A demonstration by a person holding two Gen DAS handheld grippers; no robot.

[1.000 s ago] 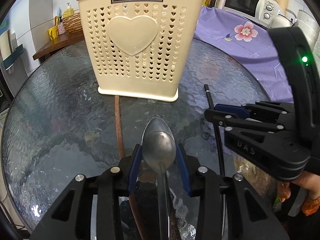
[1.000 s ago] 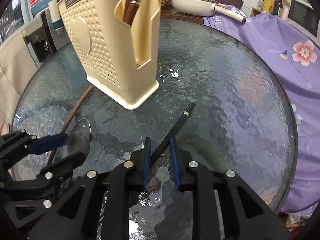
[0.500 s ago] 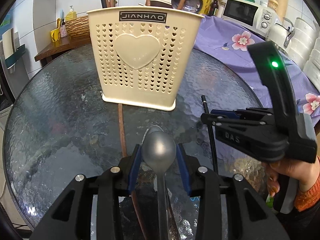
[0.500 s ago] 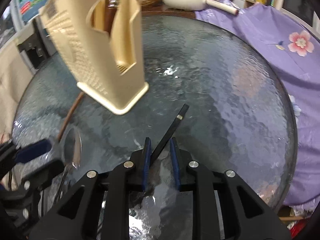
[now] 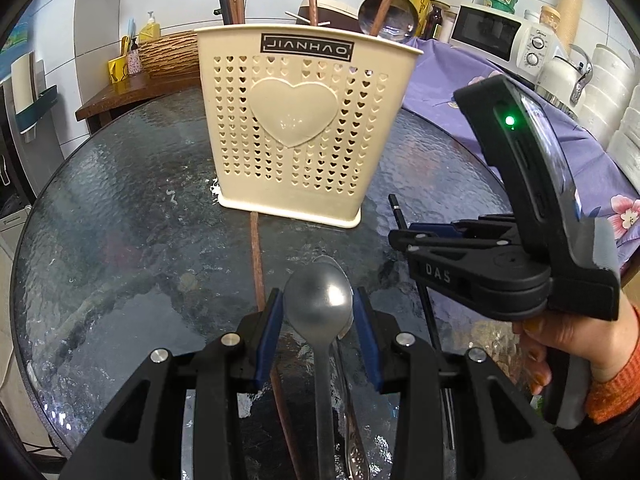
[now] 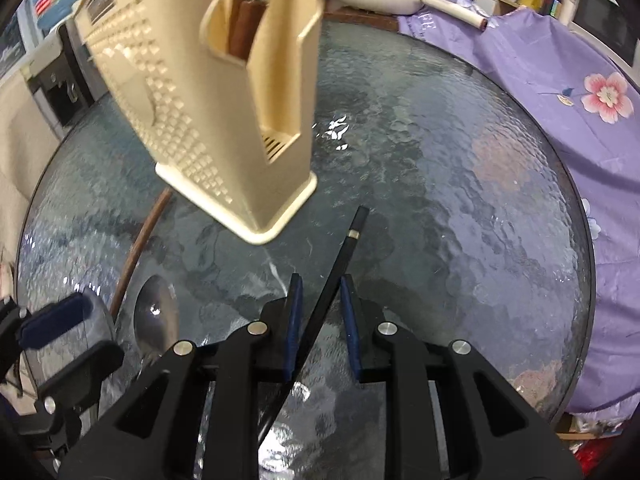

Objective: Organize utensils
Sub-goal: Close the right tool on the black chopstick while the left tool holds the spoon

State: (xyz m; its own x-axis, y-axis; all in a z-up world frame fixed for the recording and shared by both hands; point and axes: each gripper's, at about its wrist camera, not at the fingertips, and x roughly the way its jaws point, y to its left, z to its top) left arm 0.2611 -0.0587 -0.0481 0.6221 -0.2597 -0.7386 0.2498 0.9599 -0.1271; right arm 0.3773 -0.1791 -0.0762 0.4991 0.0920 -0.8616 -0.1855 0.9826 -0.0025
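Note:
My left gripper (image 5: 318, 296) is shut on a metal spoon (image 5: 318, 304), whose bowl sticks out between the blue pads above the glass. To its right my right gripper (image 5: 394, 236) is shut on a black chopstick (image 5: 400, 216). In the right wrist view this chopstick (image 6: 340, 256) crosses slantwise between the narrow jaws of the right gripper (image 6: 320, 284). A cream perforated utensil holder (image 5: 296, 128) with a heart stands upright beyond both grippers, with wooden chopsticks and a ladle in it. The holder (image 6: 192, 112), the spoon (image 6: 156, 320) and the left gripper (image 6: 76, 336) show at the left.
A brown chopstick (image 5: 256, 256) lies on the round glass table (image 5: 120, 220), from the holder's base towards me. A purple flowered cloth (image 5: 460, 88) covers the counter at right, with a microwave (image 5: 486, 36). A hand in an orange sleeve (image 5: 576, 344) holds the right gripper.
Both grippers have drawn back from the holder, so its top and contents now show in the left view. The right gripper has shifted sideways towards the holder. Spoon and chopstick stay in the jaws.

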